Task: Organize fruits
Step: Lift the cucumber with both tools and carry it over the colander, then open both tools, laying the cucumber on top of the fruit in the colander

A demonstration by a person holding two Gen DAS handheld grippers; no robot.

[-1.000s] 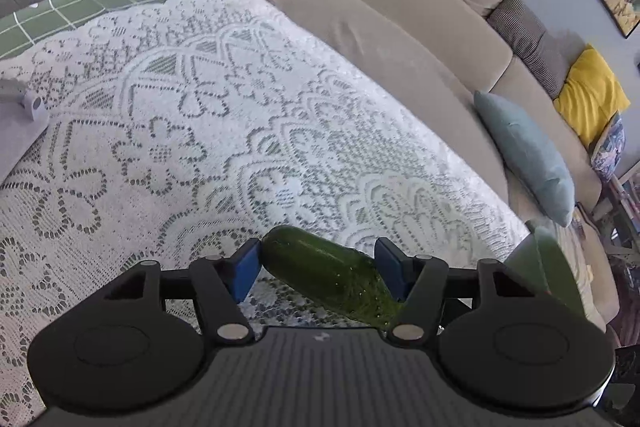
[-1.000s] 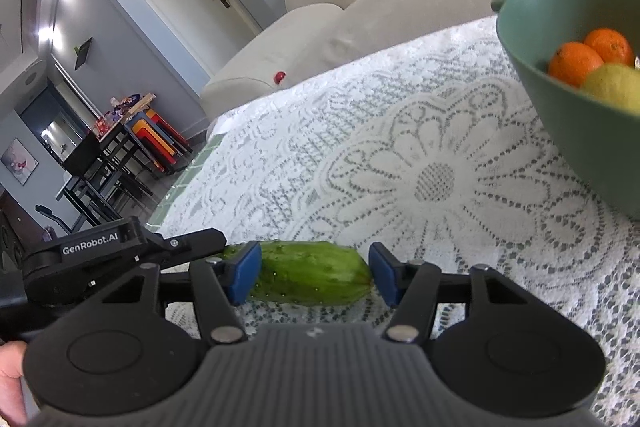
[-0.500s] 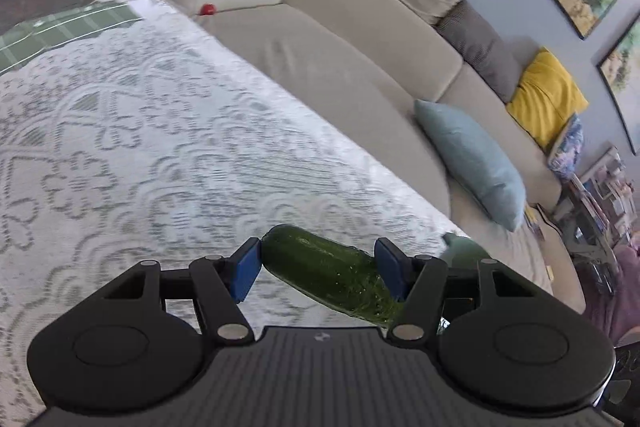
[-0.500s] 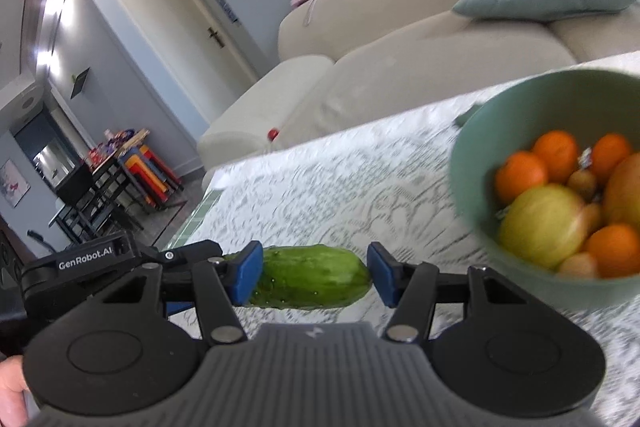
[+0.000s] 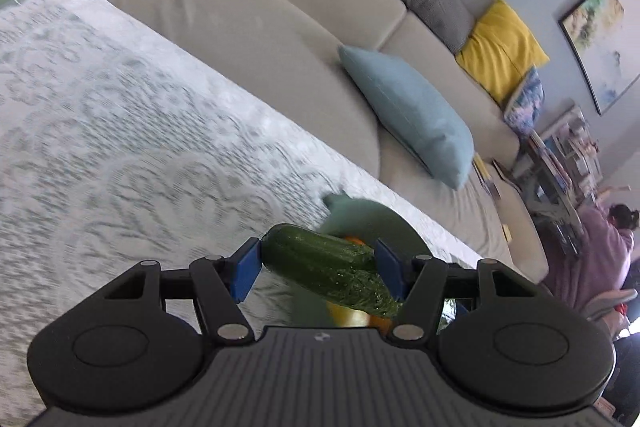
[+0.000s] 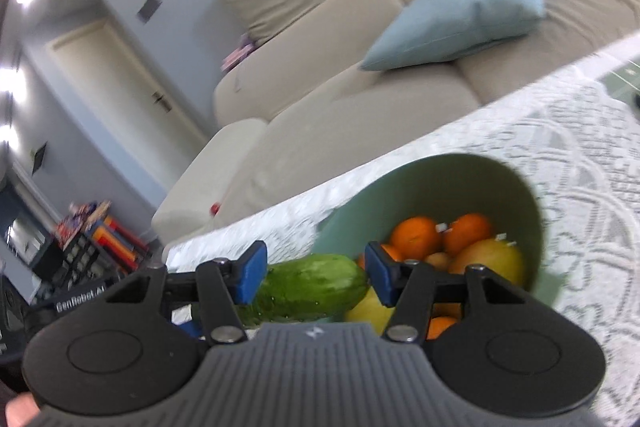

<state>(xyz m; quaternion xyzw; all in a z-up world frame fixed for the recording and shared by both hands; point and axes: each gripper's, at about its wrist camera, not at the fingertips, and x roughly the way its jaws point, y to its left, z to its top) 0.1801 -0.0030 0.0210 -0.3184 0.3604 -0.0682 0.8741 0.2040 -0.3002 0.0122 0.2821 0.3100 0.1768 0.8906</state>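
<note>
A dark green cucumber point(image 5: 328, 267) lies across both grippers. My left gripper point(image 5: 316, 269) is shut on it, its blue pads at the two sides. In the right wrist view the same cucumber point(image 6: 312, 287) sits between the pads of my right gripper point(image 6: 314, 275), which is shut on it too. Both hold it in the air at the near rim of a green bowl point(image 6: 432, 183), which holds oranges point(image 6: 416, 237) and a yellow fruit point(image 6: 492, 259). The bowl point(image 5: 372, 217) shows behind the cucumber in the left wrist view.
The bowl stands on a table with a white lace cloth point(image 5: 120, 147). A beige sofa point(image 5: 256, 11) with a light blue cushion point(image 5: 404, 111) runs along the table's far side. A person point(image 5: 592, 251) sits at the far right.
Both grippers have carried the cucumber to the right toward the bowl. The bowl now sits straight ahead under the cucumber. Both grips stay shut.
</note>
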